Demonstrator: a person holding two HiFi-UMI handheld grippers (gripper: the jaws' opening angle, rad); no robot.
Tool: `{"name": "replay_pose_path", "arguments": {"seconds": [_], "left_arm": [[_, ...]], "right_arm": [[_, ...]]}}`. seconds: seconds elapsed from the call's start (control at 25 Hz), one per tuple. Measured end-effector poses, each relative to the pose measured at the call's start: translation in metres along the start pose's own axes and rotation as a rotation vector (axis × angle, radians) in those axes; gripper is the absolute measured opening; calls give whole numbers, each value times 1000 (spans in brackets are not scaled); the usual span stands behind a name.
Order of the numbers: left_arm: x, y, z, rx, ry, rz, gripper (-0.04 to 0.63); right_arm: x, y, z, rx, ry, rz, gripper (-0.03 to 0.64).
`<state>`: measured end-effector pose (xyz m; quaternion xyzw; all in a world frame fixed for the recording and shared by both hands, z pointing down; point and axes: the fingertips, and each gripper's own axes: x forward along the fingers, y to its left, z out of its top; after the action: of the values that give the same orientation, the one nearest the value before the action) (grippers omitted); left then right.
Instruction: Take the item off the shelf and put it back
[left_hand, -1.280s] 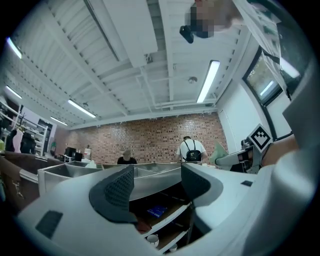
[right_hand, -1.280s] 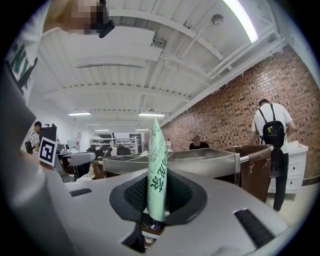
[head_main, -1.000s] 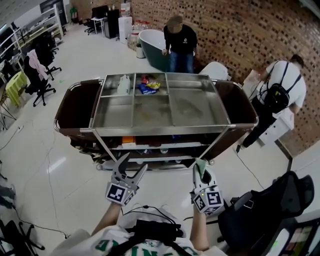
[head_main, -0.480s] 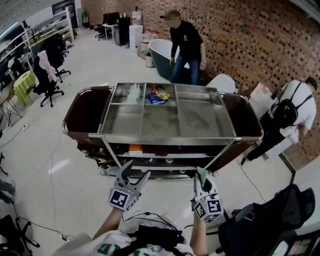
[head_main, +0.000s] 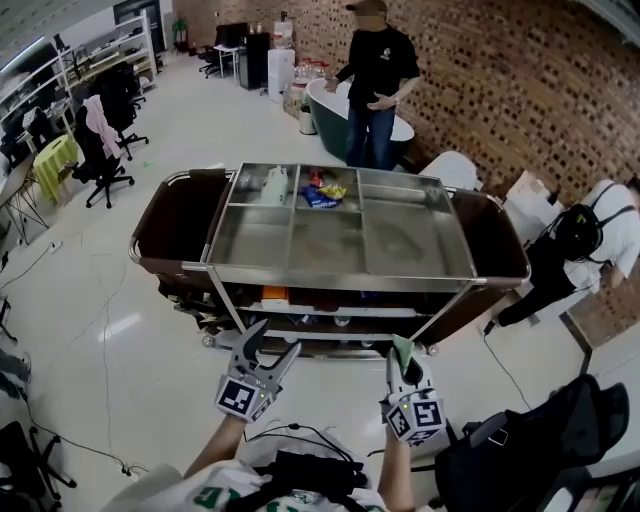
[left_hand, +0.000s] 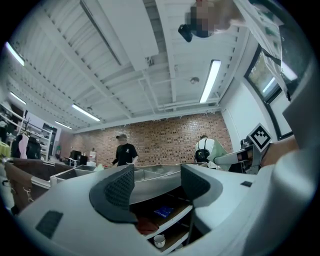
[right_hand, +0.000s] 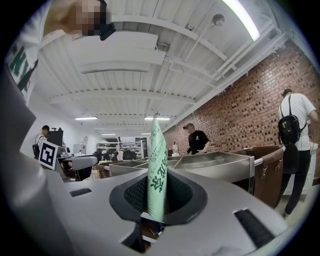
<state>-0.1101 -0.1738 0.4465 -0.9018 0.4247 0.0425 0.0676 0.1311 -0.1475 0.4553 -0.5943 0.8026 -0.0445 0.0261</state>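
Not much has changed in the last sec, tbh. My right gripper (head_main: 404, 360) is as it was: jaws clamped tight on the thin green packet (right_hand: 157, 170), which sticks up edge-on between the pads. So the item is off the shelf and in my grip, held out in front of me, short of the cart (head_main: 340, 272). Left gripper (head_main: 272, 345) hasn't budged either: jaws apart, nothing btwn them, only the cart's lower shelves (head_main: 320, 312) showing through the gap.

What did shift is my view. My head has tipped up a little, so more of the room beyond the cart shows, and the person in black (head_main: 375, 70) behind it (by the tub (head_main: 330, 105)) has straightened up.

For the task: the take-off half looks done, the put-back half not begun. Next I'd prob. need to bring the packet fwd into the open shelf front w/o catching the cart's frame.
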Motion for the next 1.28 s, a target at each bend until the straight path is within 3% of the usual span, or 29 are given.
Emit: {"name": "replay_pose_path", "arguments": {"seconds": [0.28,0.68,1.28], "left_arm": [[1,-12,10,-24,23,-12,270],[-7,-10,4,-23,-22,-1,268],[1,-33,-14,-37,19,-50,268]], "right_arm": [[-7,0,-1,-3,2,-4,61],[-16,2,-10,4,13,-12,61],[-36,-15,-40,23,78,-59,61]]}}
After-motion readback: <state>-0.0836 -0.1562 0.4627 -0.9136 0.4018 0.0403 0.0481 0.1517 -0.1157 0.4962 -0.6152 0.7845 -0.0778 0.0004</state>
